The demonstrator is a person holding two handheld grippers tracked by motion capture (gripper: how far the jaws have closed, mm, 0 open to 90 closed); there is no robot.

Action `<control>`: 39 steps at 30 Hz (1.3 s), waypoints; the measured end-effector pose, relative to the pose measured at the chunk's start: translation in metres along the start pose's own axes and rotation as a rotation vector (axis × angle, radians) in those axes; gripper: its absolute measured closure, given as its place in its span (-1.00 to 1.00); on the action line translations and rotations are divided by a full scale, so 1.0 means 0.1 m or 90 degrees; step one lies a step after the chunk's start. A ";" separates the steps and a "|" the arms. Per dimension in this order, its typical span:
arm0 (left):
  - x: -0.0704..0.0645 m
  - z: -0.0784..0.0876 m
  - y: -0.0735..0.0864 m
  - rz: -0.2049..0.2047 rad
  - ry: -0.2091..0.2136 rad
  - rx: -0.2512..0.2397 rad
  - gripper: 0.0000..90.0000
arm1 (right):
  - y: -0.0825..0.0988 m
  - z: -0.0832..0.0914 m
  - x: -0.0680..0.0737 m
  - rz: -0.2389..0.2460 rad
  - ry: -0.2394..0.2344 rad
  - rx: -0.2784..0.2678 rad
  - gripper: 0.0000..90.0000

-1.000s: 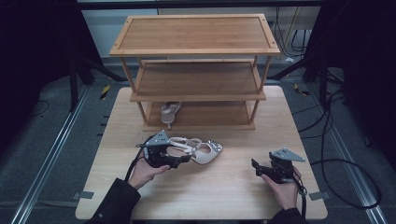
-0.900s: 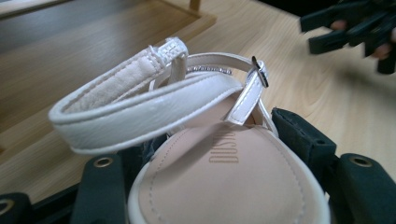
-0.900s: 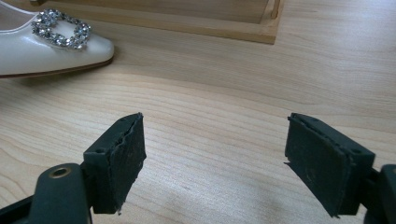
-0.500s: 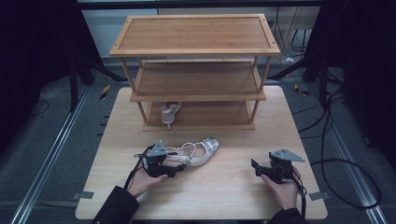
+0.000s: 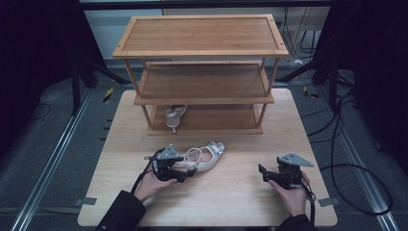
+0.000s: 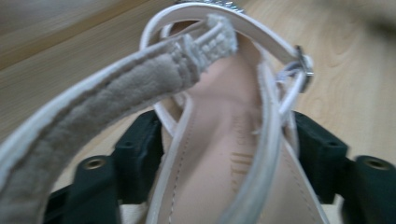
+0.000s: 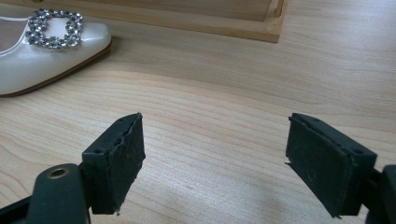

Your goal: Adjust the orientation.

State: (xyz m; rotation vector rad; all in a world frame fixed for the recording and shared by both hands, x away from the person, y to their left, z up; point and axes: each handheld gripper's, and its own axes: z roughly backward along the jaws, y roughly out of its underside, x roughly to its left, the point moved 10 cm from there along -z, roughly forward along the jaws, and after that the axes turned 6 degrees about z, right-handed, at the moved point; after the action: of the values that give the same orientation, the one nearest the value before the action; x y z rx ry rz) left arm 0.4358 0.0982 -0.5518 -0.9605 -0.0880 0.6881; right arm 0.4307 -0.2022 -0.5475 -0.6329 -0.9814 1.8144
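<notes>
**Left Gripper Lowers Sandal to the Desk**

Since the earlier frames, the left gripper (image 5: 188,172) has carried the white sandal (image 5: 204,158) down and toward the near edge of the desk (image 5: 231,197). The right gripper (image 5: 263,173) has kept its place.

**Left gripper.** In the high view it lies left of centre, held in the person's left hand (image 5: 153,183), its jaws pointing right toward the sandal's heel end. In the left gripper view the two black jaws stand on either side of the sandal's rear part (image 6: 219,158), with the insole and straps between them. The left pad sits against the sole's edge; the right pad sits just beside the outer strap. The frame is blurred at that edge, so whether the pads press on the shoe cannot be told.

**Right gripper.** Its jaws stand spread wide above bare desk (image 7: 224,140), with nothing between them. The right hand (image 5: 292,195) holds it near the desk's right front.

**Sandal position.** The sandal lies in front of the wooden shoe rack (image 5: 202,53), toe pointing right and away from the person. The toe bears a jewelled buckle (image 7: 53,29), which shows at the upper left of the right gripper view.

**Other items.** A second sandal (image 5: 175,116) rests on the rack's bottom shelf, at its left.
</notes>
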 end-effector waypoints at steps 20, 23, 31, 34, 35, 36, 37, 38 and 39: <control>0.23 0.12 -0.49 0.047 -0.120 -0.079 -0.15 | 0.00 0.00 -0.01 -0.001 0.001 -0.002 -0.56; 0.35 0.06 -0.64 0.053 -0.166 -0.089 -0.15 | 0.00 0.00 -0.01 -0.003 0.001 -0.002 -0.56; 0.65 -0.19 -0.97 0.087 -0.255 -0.124 -0.14 | 0.00 0.00 -0.01 -0.002 -0.004 -0.004 -0.55; 0.77 -0.28 -1.00 0.113 -0.283 -0.123 -0.14 | 0.00 0.00 -0.01 -0.003 -0.005 -0.005 -0.55; 0.80 -0.31 -1.01 0.121 -0.291 -0.123 -0.14 | 0.00 0.00 -0.01 -0.003 -0.005 -0.005 -0.55; 0.83 -0.35 -1.01 0.130 -0.295 -0.127 -0.14 | 0.00 0.00 -0.01 -0.002 -0.005 -0.005 -0.55; 0.85 -0.37 -1.01 0.133 -0.300 -0.125 -0.14 | 0.00 0.00 -0.01 -0.002 -0.005 -0.005 -0.55; 0.86 -0.40 -1.01 0.140 -0.301 -0.129 -0.14 | 0.00 0.00 -0.01 -0.002 -0.005 -0.005 -0.55; 0.88 -0.44 -1.00 0.142 -0.306 -0.128 -0.14 | 0.00 0.00 -0.01 -0.002 -0.006 -0.005 -0.55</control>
State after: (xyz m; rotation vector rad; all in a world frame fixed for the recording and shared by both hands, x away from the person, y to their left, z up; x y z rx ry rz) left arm 0.5713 0.0792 -0.5193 -0.9886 -0.4865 1.1241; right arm 0.4308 -0.2029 -0.5476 -0.6287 -0.9957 1.8129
